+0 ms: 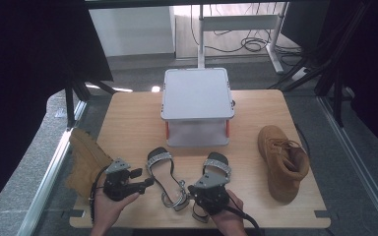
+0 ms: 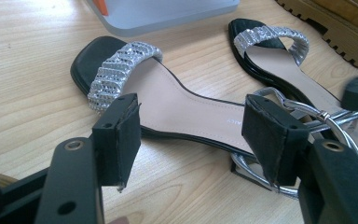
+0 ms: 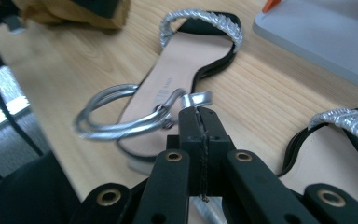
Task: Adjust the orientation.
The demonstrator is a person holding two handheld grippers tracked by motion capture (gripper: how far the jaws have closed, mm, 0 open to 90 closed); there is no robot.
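Observation:
Two black sandals with silver beaded toe bands lie side by side near the table's front. The left sandal [image 1: 161,169] [image 2: 168,102] [image 3: 186,60] has a silver ankle strap [image 1: 174,200] [image 3: 121,121] looped at its heel. My right gripper [image 1: 195,190] [image 3: 199,116] is shut on the buckle end of that strap. The right sandal [image 1: 216,167] [image 3: 335,144] [image 2: 270,46] lies partly under my right hand. My left gripper [image 1: 147,183] [image 2: 196,135] stands open beside the left sandal's heel, with its pads [image 2: 121,133] clear of the sole.
A tan boot [image 1: 283,162] lies on its side at the right, and another tan boot [image 1: 86,160] rests at the table's left edge. A grey raised stand [image 1: 197,93] with orange posts occupies the middle back. Bare wood [image 1: 133,123] lies left of the stand.

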